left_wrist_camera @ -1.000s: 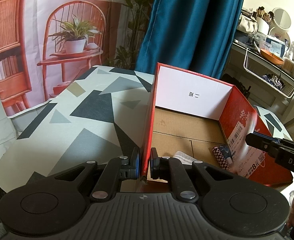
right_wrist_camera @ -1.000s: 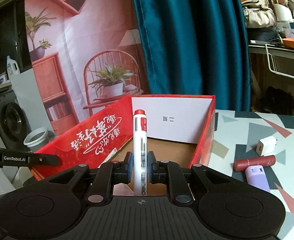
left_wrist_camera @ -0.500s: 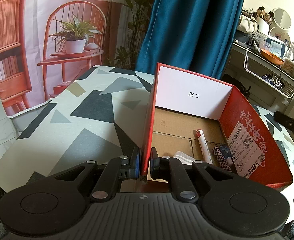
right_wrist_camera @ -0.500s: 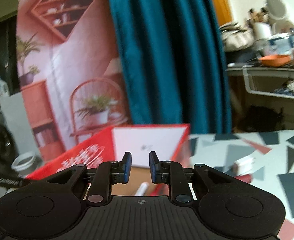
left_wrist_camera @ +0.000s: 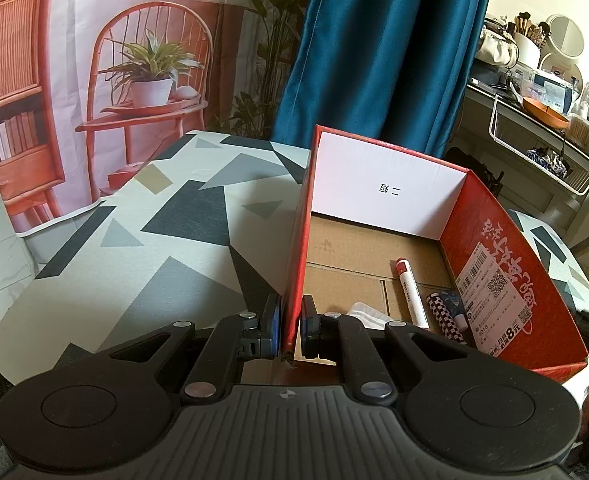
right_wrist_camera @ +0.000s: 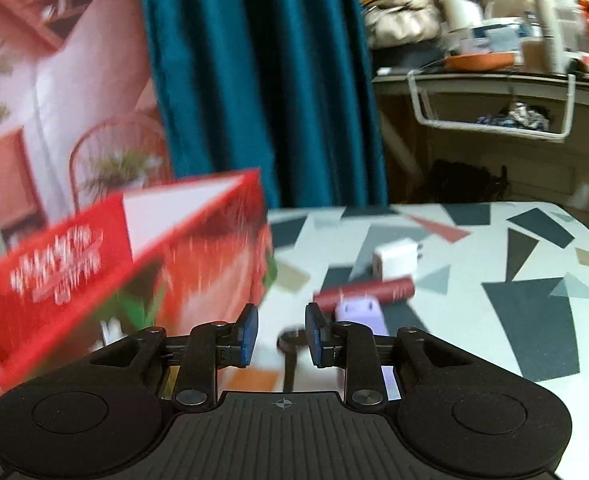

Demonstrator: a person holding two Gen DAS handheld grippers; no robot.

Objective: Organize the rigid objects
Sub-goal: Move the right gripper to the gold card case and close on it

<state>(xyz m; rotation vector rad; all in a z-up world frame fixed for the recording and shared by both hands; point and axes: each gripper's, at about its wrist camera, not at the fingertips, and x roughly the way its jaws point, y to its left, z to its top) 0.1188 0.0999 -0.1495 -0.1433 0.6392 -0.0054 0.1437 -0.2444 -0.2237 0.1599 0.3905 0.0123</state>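
My left gripper [left_wrist_camera: 291, 330] is shut on the left wall of the red cardboard box [left_wrist_camera: 300, 240]. Inside the box lie a white marker with a red cap [left_wrist_camera: 411, 294], a checkered tube [left_wrist_camera: 446, 318] and a white packet [left_wrist_camera: 364, 314]. My right gripper [right_wrist_camera: 281, 334] is outside the box [right_wrist_camera: 94, 264], to its right over the table; its jaws are opening with nothing between them. Just ahead of it lie a dark red tube [right_wrist_camera: 368, 290], a lilac block [right_wrist_camera: 360, 312] and a white charger [right_wrist_camera: 396, 258]. The right wrist view is blurred.
The patterned table [left_wrist_camera: 134, 248] carries the box. A blue curtain [left_wrist_camera: 378, 60] hangs behind it. A cluttered shelf with a white wire basket [right_wrist_camera: 490, 108] stands at the back right. A dark ring-shaped item [right_wrist_camera: 290, 340] lies close under my right gripper.
My right gripper let go of the white marker, which now lies in the box, and swung right and down out of the box toward the items on the table. My left gripper kept still.
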